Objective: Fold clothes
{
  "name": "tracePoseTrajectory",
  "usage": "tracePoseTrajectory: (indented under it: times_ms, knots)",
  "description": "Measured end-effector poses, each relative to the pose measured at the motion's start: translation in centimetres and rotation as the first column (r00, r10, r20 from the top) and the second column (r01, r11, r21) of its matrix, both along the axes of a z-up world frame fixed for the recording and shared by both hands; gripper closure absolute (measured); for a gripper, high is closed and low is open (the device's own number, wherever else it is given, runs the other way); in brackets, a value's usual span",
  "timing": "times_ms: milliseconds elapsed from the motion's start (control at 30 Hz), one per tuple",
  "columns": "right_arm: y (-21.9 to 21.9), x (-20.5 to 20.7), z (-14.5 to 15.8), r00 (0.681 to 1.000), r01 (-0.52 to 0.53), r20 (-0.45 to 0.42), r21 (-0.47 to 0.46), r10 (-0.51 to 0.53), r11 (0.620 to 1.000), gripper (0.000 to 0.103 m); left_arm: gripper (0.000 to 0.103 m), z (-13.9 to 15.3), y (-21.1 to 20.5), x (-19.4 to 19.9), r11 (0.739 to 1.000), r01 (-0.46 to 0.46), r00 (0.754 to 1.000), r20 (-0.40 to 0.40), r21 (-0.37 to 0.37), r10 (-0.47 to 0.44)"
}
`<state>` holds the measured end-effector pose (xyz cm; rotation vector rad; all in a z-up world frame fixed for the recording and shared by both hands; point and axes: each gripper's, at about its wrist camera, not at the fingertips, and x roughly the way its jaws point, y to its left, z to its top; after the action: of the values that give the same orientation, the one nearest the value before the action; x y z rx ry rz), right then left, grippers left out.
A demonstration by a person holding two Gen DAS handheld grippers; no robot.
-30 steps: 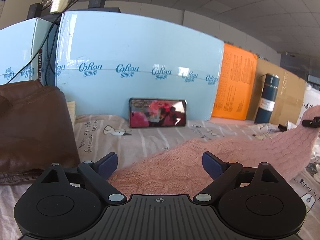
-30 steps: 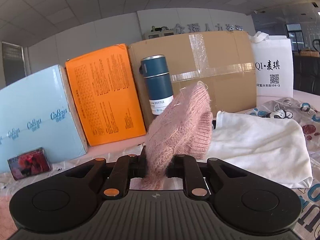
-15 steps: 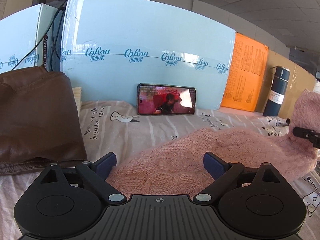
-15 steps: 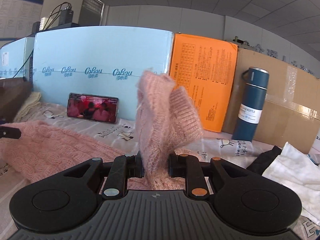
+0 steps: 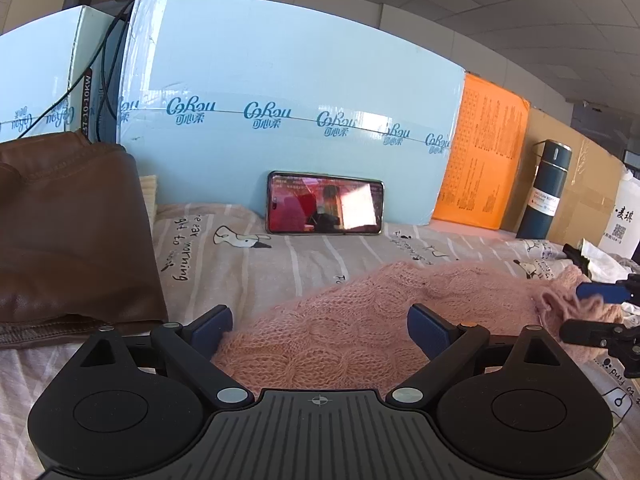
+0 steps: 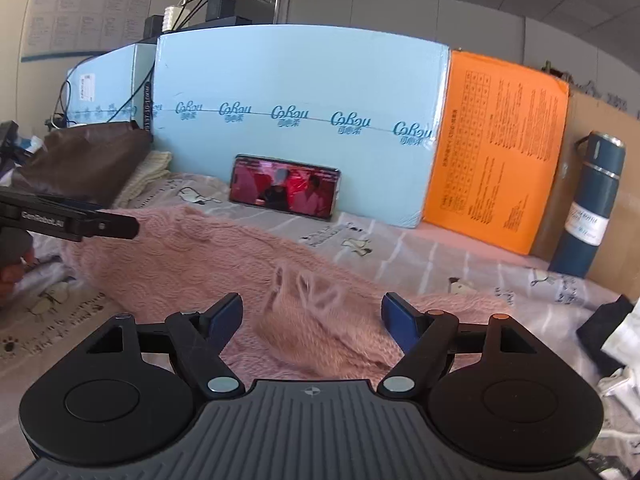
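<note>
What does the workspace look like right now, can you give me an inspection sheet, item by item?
Surface: printed bedsheet, striped with cartoon birds.
Job's things: pink knit sweater lying on the sheet.
Clutter: phone leaning on blue box; brown leather garment; blue bottle; white cloth.
Grippers: left gripper open over the sweater; right gripper open, nothing held.
Cables: black cables hanging down between the boxes.
Surroundings: orange box, cardboard box, office ceiling.

Left claw (image 5: 320, 330) gapes wide, its 2 fingers spread level and empty. Right claw (image 6: 312, 320) likewise gapes, fingers parted toward 10 and 2 o'clock.
</note>
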<state>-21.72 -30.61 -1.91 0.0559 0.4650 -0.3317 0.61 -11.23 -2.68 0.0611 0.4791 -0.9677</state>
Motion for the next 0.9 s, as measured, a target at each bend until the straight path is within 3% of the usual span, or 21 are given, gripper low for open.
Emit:
tracePoseTrajectory:
  times_ms: [267,400,533,667,767,833,900]
  knots:
    - [0.8,0.4,-0.1,0.996,-0.087,0.006,0.165,0.088,0.982,0.027,0.007,0.1,0.2,0.0,1.0,0.003,1.0,-0.01,-0.015,-0.003]
    - [-0.7,1.7,-1.5,0.997,-0.068,-0.017,0.249,0.074,0.966,0.025,0.007,0.1,0.2,0.0,1.0,0.006,1.0,-0.011,-0.017,-0.006]
    - [-0.9,1.3,-1.4,0.997,-0.071,0.007,0.252,0.072,0.965,0.024,0.007,0.1,0.3,0.1,1.0,0.006,1.0,-0.018,-0.021,-0.006]
    - [-0.3,0.5,-0.8,0.999,-0.045,-0.015,0.174,0.048,0.984,0.026,0.007,0.1,0.3,0.0,1.0,0.01,1.0,-0.02,-0.024,-0.011]
    - [-0.5,0.3,-0.9,0.999,-0.009,-0.04,0.128,0.014,0.992,0.031,0.007,0.1,0.4,0.0,1.0,0.01,1.0,-0.019,-0.028,-0.011]
    - [-1.1,0.4,-1.2,0.999,0.024,-0.045,0.134,-0.018,0.991,0.048,0.007,0.1,0.4,0.0,0.999,0.01,1.0,-0.02,-0.032,-0.011]
    - [-1.8,-0.6,-0.8,0.999,0.024,0.018,0.185,-0.028,0.982,0.051,0.007,0.1,0.5,0.0,0.999,0.01,1.0,-0.022,-0.033,-0.01]
